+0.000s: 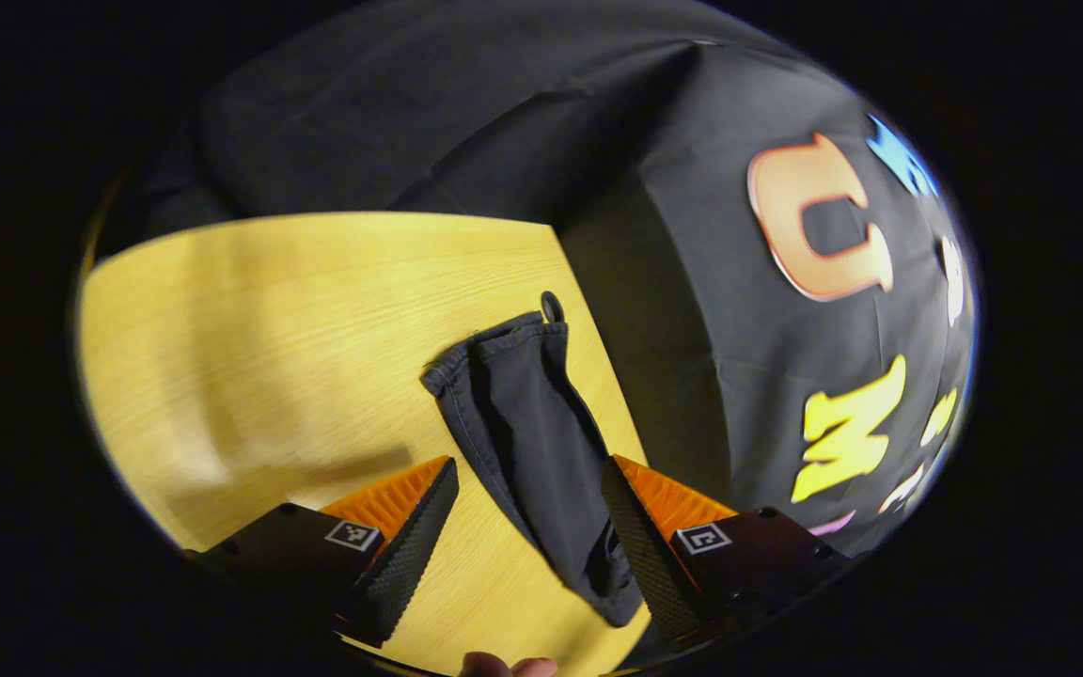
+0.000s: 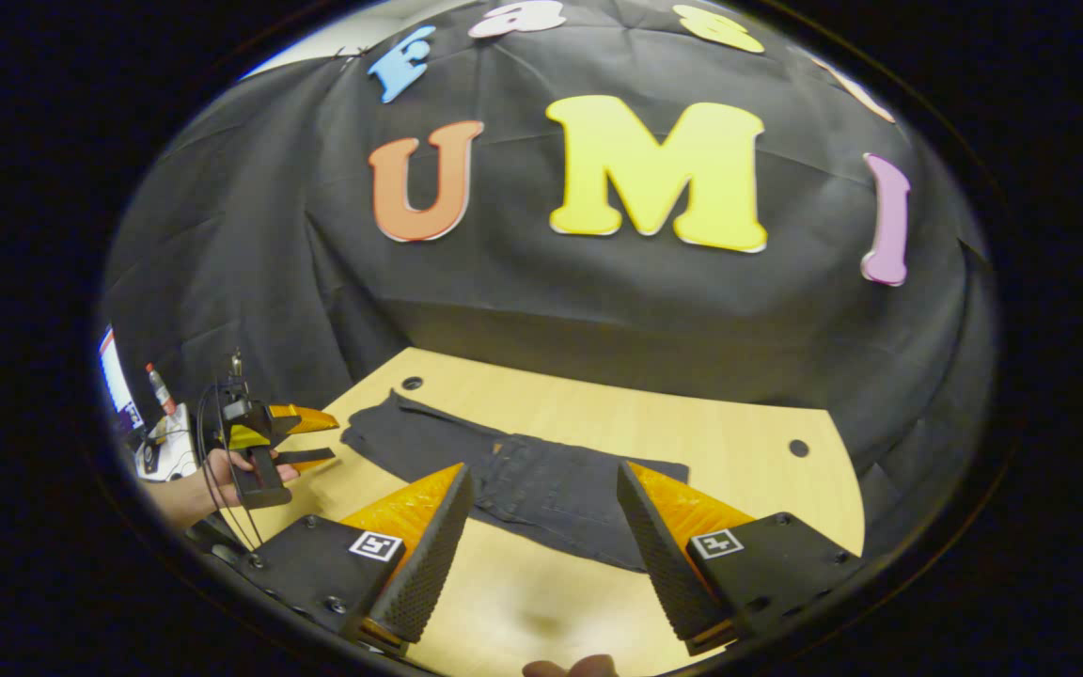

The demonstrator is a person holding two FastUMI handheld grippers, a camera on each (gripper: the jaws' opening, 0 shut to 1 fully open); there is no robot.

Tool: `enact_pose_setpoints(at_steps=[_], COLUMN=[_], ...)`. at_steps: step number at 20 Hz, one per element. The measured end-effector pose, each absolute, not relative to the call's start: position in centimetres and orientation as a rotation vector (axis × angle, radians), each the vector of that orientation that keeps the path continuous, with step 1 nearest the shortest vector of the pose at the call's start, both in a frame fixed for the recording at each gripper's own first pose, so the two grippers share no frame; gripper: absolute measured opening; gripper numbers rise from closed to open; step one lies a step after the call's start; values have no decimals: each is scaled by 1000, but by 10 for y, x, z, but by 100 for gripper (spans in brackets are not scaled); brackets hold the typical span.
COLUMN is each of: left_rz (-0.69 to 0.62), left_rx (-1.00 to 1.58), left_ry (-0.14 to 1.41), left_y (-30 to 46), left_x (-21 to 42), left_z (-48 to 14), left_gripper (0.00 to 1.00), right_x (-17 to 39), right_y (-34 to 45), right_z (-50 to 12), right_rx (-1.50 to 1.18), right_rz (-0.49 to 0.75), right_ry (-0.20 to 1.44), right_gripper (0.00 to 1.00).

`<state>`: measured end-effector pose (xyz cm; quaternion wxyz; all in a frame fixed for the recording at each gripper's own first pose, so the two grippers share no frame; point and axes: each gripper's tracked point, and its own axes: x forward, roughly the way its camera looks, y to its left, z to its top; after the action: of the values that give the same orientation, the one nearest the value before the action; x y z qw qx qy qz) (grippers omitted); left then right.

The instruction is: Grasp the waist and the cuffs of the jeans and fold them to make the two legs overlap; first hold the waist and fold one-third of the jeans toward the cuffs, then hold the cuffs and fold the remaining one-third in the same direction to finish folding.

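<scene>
Dark jeans lie flat on a light wooden tabletop, spread lengthwise across it. In the right gripper view the waist end with its pockets and seams lies between and just beyond the right tool's fingers, while the legs run off toward the far left corner of the tabletop, near a round hole in the board. A second hole shows toward the right edge.

In the left gripper view the cuff end of the jeans lies along the tabletop close to its right edge, the hem just short of a round hole. The cloth runs down between the left tool's fingers, nearer the right-hand one.

Both tools are released, jaws spread wide, with neither finger pressing on the cloth. The right tool hangs above the tabletop on the near side of the waist. The left tool also appears at the left of the right gripper view, held by a hand at the tabletop's left end, jaws apart. Fingertips show at the bottom edge of the left gripper view. Black cloth walls the booth behind the tabletop.
</scene>
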<state>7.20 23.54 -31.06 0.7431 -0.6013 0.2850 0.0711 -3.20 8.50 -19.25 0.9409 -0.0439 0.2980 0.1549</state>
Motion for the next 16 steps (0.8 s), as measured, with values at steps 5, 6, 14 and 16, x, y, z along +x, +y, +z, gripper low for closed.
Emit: enact_pose_setpoints(at_steps=[5,6,14,16], left_rz=[214,220,166,175], left_rx=[-1335,-1338,-1401,-1396], left_ry=[647,644,558,538], left_y=[250,250,245,247], left_x=[87,91,137,140], left_z=[-336,-337,-345,-346], left_gripper=[99,98,82,70], right_x=[-26,-25,-20,-19], right_y=[26,20,9,4], right_z=[-187,-188,-204,-202], right_rx=[-42,-35,-72,-72], right_rz=[181,167,174,166], right_ry=[631,633,672,671], right_gripper=[92,92,95,92])
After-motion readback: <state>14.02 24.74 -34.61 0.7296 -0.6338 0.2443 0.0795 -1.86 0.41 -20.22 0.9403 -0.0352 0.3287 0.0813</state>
